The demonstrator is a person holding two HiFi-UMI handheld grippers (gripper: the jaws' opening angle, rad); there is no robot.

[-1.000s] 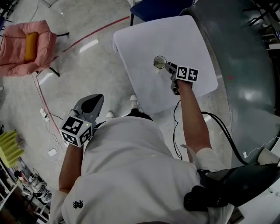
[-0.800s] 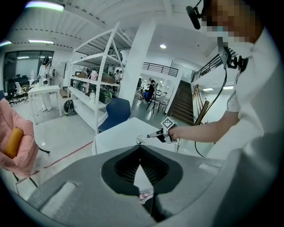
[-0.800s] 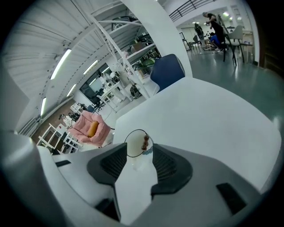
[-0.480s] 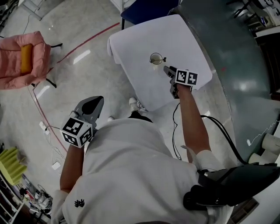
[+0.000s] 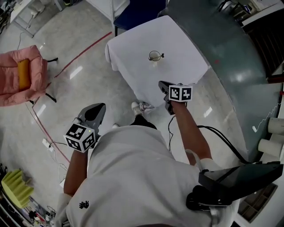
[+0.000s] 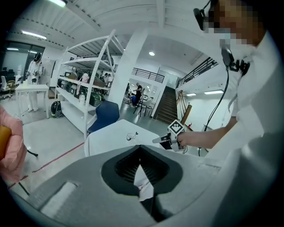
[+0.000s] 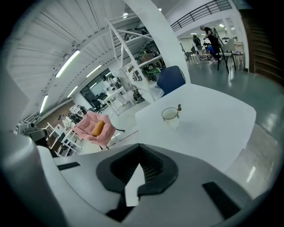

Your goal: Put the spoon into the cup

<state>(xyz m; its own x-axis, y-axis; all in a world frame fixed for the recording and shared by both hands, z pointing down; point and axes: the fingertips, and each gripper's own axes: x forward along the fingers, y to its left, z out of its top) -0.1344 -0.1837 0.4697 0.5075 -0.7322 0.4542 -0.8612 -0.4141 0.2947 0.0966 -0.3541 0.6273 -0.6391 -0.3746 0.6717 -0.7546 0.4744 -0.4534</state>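
A glass cup [image 5: 154, 56] stands near the middle of the white-clothed table [image 5: 182, 44]. The spoon [image 5: 162, 55] stands in it, its handle end sticking out over the rim. The right gripper view shows the cup [image 7: 170, 116] and spoon [image 7: 179, 107] well ahead. My right gripper [image 5: 161, 83] hovers at the table's near edge, well short of the cup, shut and empty [image 7: 141, 163]. My left gripper [image 5: 100, 107] hangs over the floor at the left, off the table, and looks shut with nothing in it [image 6: 140, 164]. The left gripper view shows the cup [image 6: 130, 137] and the right gripper [image 6: 156, 140].
A pink armchair [image 5: 22, 77] stands on the floor at the far left. A blue chair [image 5: 137, 9] is behind the table. A dark grey curved platform [image 5: 239, 57] borders the table's right side. A black cable [image 5: 222, 137] trails by my right arm. White shelving [image 6: 84, 88] stands beyond.
My right gripper has drawn back from the cup to the table's near edge. The spoon has stayed in the cup. The left gripper has shifted slightly and the table has moved farther up the view.
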